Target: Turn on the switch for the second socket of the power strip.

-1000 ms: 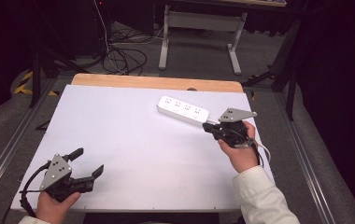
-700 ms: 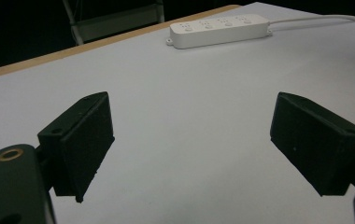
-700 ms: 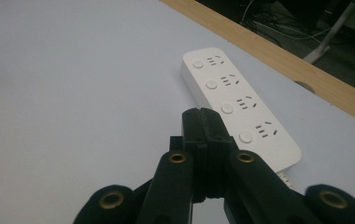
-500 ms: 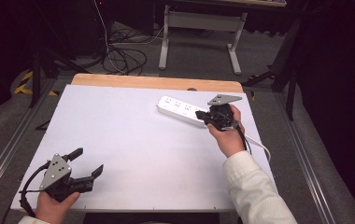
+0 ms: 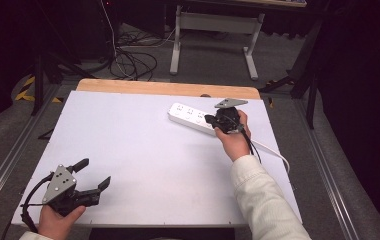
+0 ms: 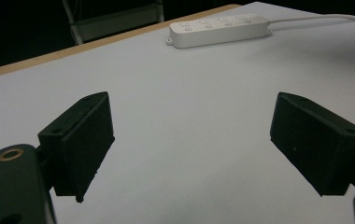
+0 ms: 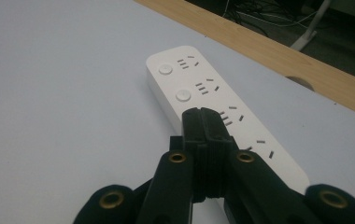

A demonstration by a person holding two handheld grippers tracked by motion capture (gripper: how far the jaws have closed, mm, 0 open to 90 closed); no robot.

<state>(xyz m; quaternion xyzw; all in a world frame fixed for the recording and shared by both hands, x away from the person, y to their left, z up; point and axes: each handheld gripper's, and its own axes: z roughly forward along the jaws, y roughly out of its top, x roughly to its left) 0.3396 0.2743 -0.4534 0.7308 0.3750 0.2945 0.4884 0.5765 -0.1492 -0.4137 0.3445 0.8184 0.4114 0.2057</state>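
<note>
Your left gripper [image 5: 92,173] sits low at the near left corner of the white surface [image 5: 143,150], its fingers [image 6: 80,140] spread wide with nothing but bare surface between them. Far across from it — toward the back right, close to the wooden edge [image 5: 168,89] — lies the white power strip [image 5: 190,116], flat, its cord [image 5: 273,150] trailing off to the right. Your right gripper [image 5: 209,119] is at the strip, fingers [image 7: 203,135] pressed together with nothing between them, their tips over the strip's top face — whether they touch it can't be told.
</note>
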